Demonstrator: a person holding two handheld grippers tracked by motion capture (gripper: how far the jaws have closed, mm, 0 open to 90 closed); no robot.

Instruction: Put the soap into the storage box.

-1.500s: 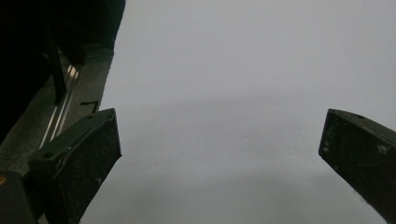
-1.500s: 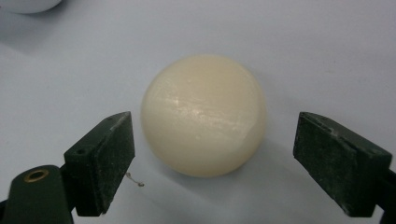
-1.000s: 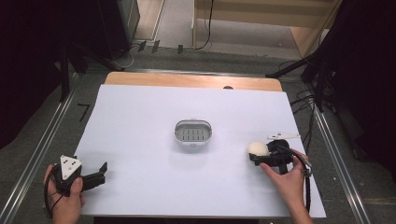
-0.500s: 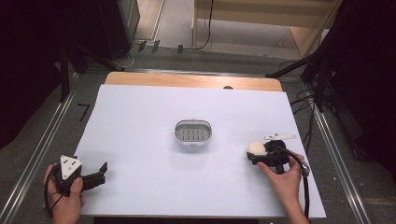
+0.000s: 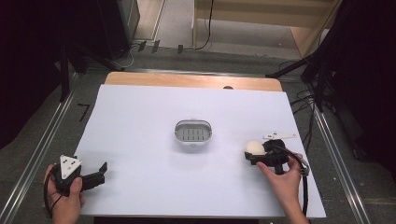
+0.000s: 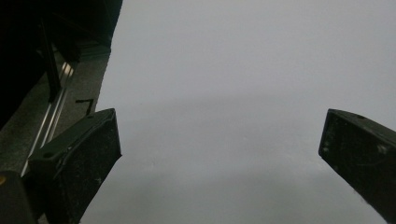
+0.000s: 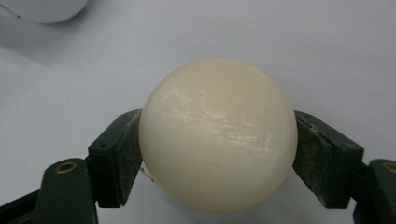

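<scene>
White sheet (image 5: 140, 121) covers the wooden table (image 5: 187, 80); cables (image 5: 140, 46) beyond

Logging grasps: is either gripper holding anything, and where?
The right gripper clamps the cream ball across its middle; the left gripper is open, holding nothing.

We've got a smooth cream-coloured round ball (image 7: 218, 135) w/ both black jaws touching it, right of the small grey slotted tray (image 5: 194, 134).
</scene>
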